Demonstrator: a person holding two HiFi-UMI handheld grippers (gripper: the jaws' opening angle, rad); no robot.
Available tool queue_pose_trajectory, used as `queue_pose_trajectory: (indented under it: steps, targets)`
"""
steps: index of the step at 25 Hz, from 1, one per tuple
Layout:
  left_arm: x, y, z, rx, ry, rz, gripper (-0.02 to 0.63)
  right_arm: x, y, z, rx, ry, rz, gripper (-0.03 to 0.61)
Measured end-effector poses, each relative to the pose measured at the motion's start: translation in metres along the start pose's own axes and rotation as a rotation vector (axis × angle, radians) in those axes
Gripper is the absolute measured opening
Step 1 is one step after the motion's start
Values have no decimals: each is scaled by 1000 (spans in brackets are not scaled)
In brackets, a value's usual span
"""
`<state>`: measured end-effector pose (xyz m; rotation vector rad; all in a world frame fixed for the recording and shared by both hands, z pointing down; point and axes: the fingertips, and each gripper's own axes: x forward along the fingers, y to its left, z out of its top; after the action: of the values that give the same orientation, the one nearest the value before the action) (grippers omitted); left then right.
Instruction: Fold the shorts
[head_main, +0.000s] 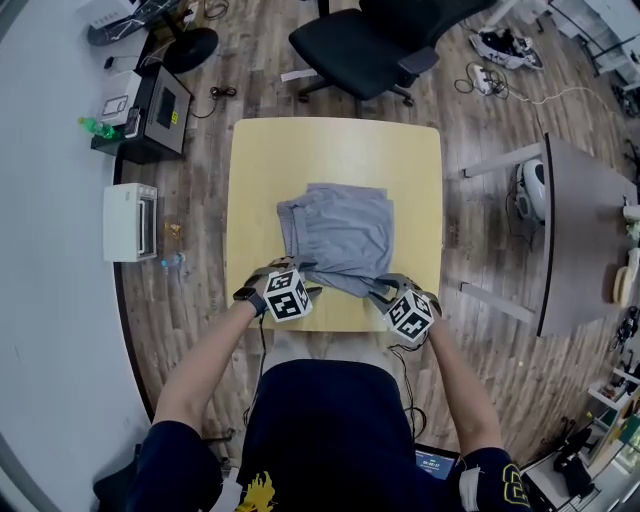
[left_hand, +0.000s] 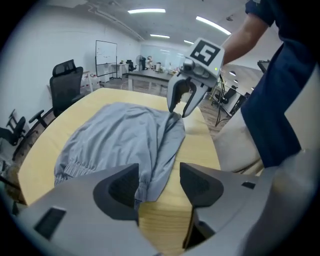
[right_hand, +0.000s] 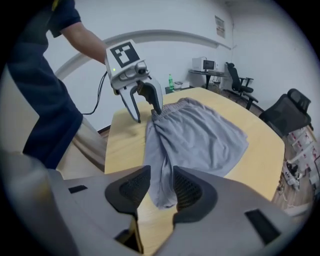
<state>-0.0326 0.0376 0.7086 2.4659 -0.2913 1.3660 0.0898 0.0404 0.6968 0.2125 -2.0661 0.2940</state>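
The grey fabric shorts (head_main: 340, 235) are laid flat on the pale yellow wooden tabletop (head_main: 260, 160), in its near half. Their near edge is bunched into a narrow strip towards the tabletop's front edge. One end of this strip is found between the jaws of the left gripper (left_hand: 159, 185), which are spread, close to one pad only. The other end is enclosed by the right gripper (right_hand: 161, 187), whose jaws are narrower but not yet pressed on the fabric.
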Motion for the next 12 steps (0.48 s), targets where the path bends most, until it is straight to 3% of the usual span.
queue_pose_trajectory:
  steps: [2,7,12]
  targets:
    - [8,2,-5,-1,20,-7,270,5,-4,11,1,-29,-26,170]
    - [28,5,2,-93,17,-39,272,33,-16,32,202,-89,-13,129]
    - [24,4,-17,-145,47,-42,264,35,4,10,188,-8,38,97]
